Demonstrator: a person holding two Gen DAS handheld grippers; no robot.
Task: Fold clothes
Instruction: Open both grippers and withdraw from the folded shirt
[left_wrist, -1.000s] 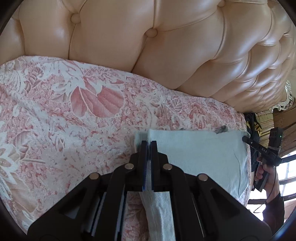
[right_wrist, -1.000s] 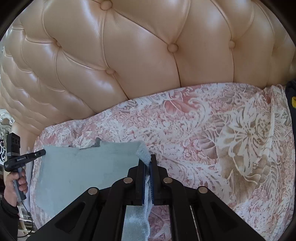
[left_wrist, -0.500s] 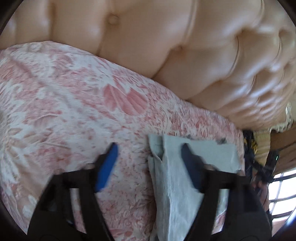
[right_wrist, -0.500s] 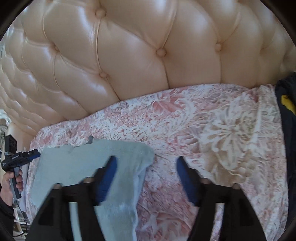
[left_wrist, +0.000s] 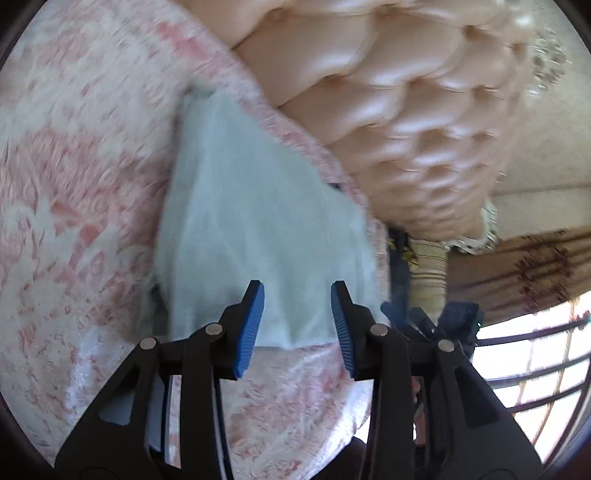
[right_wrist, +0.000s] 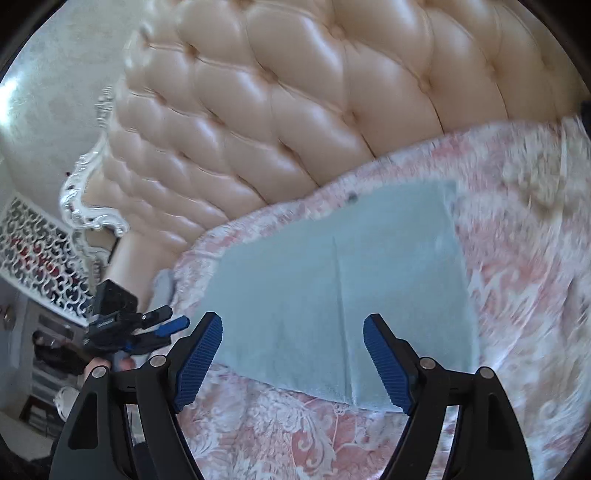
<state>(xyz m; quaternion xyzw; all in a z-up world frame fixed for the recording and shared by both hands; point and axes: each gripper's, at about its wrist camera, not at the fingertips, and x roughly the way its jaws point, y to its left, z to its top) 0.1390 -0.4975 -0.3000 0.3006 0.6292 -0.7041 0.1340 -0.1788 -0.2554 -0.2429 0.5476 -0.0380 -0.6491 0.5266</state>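
Pale blue-green garment (right_wrist: 340, 295), folded into a flat panel with a straight crease down its middle, lies at the centre of the right wrist frame on a pink floral bedspread (right_wrist: 517, 266), near the tufted peach headboard (right_wrist: 295, 110) above it. Right gripper (right_wrist: 293, 363) hovers at bottom centre, fingers spread wide, gripping nothing. Left gripper (left_wrist: 297, 326), low in its own frame, is likewise spread and empty over the garment's near edge (left_wrist: 258, 221).
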